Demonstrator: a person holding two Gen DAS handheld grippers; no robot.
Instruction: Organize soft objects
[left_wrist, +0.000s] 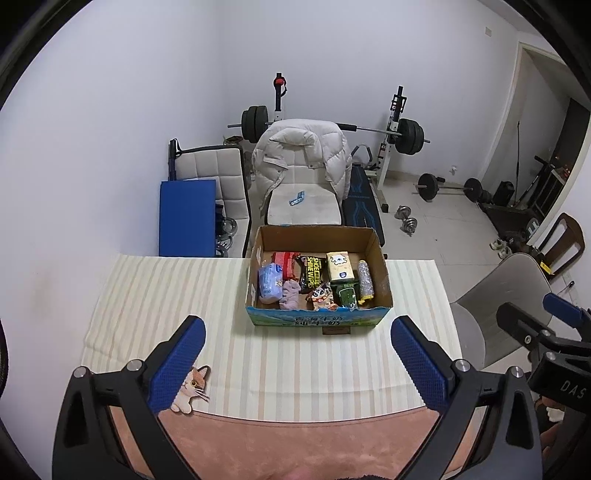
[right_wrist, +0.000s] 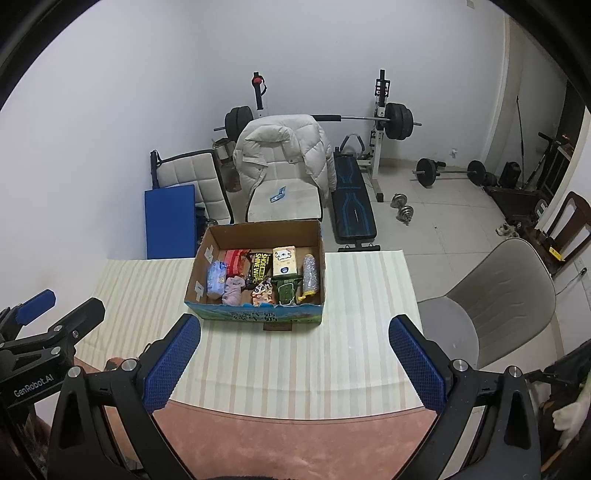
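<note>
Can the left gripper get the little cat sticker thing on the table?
Probably yes. The cat figure lies flat on the striped cloth beside the left gripper, whose jaws are wide open with nothing between; being flat, it may be hard to pinch.

Both high, facing box (left_wrist: 317, 273).

The cardboard box (left_wrist: 317, 317) sits on the striped cloth (left_wrist: 166, 295) right ahead of the left gripper's fingers (left_wrist: 181, 362), bit toward the right one. Cat toy (left_wrist: 192, 387) lies beside the left finger, and a jacket-draped chair (left_wrist: 303, 173) stands behind the box.
</note>
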